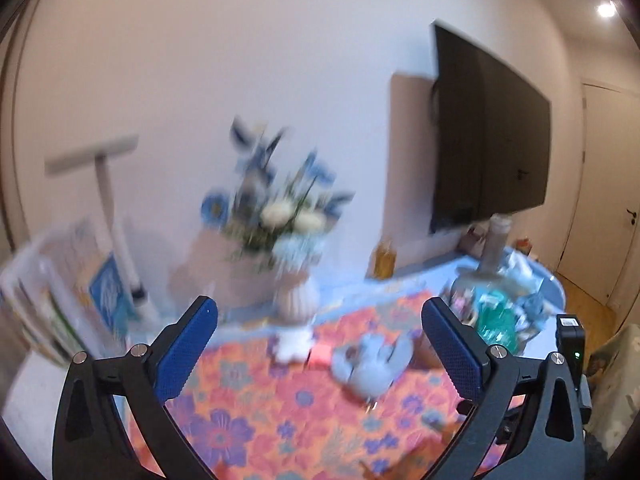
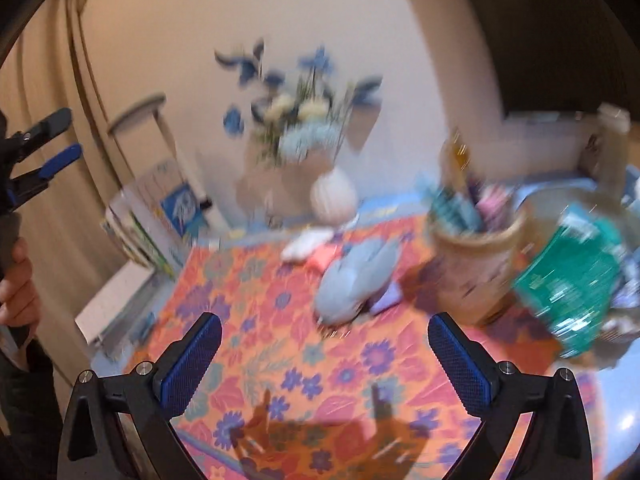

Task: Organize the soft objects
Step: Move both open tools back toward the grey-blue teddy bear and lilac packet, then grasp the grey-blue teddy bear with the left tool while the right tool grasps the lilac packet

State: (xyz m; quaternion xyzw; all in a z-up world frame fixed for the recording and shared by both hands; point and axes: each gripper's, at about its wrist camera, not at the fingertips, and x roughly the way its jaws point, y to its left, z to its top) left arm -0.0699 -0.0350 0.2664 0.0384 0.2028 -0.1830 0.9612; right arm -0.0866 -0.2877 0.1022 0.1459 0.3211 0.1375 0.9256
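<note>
Both views are motion-blurred. A grey-blue soft cloth bundle [image 1: 372,362] [image 2: 358,280] lies on the orange floral mat [image 1: 260,420] [image 2: 280,320]. Behind it lie a white soft item [image 1: 294,342] [image 2: 306,242] and a pink piece [image 1: 320,354] [image 2: 326,258]. A lilac piece [image 2: 386,300] pokes out beside the bundle. My left gripper [image 1: 320,340] is open and empty, held above the mat short of the bundle. My right gripper [image 2: 324,356] is open and empty, above the mat in front of the bundle. The left gripper also shows at the far left of the right wrist view [image 2: 56,140].
A white vase of blue and white flowers [image 1: 280,220] [image 2: 308,120] stands behind the mat. A tan round basket [image 2: 476,260] holding items and a teal packet [image 2: 580,280] [image 1: 496,316] sit at the right. A bottle [image 1: 496,244], a wall TV [image 1: 488,136] and boxes at left [image 1: 72,280].
</note>
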